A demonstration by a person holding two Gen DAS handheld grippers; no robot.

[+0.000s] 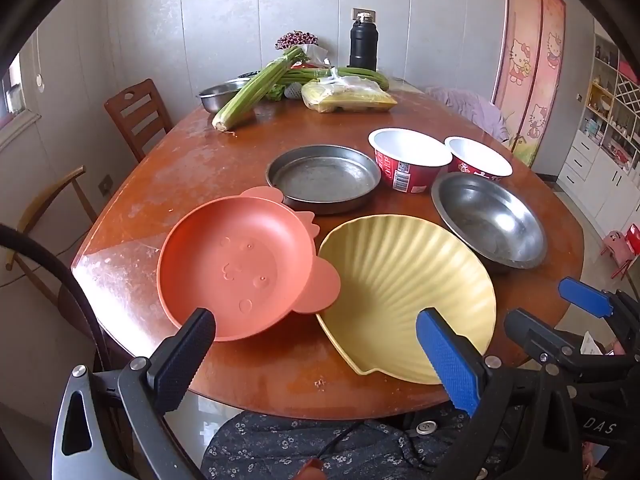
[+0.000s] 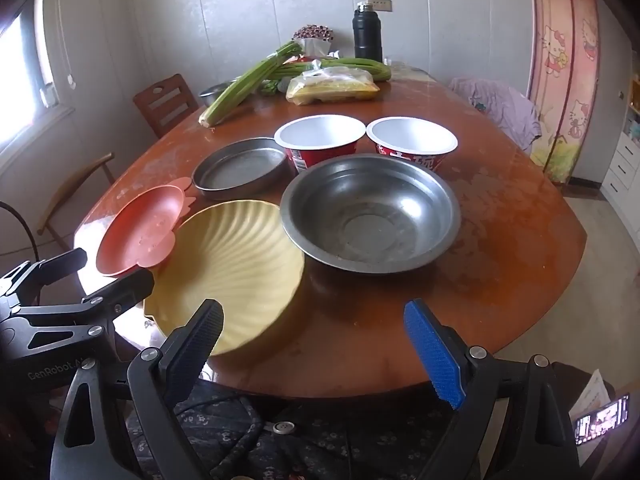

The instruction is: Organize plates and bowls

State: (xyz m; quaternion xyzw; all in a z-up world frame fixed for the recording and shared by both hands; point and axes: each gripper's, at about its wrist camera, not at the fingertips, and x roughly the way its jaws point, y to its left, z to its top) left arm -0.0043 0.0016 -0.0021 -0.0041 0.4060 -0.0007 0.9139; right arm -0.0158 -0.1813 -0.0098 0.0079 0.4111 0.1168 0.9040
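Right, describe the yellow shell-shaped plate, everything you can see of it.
The yellow shell-shaped plate is a matte, pale yellow dish, plastic or melamine by its look, with ribs fanning out from a small notched hinge tab at its near edge. It lies flat and upright, empty, on the near part of the wooden table. The orange plate sits at its left, one ear overlapping its rim. The steel bowl stands close by at its far right; contact there is unclear. Neither hand-held gripper touches it.

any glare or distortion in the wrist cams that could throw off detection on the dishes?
Left wrist view: window glare whitens the table corner beside the orange plate; fisheye bends the walls. Right wrist view: blown-out window at left, soft highlights inside the steel bowl, dark vignette corners. Dishes stay sharp in both.
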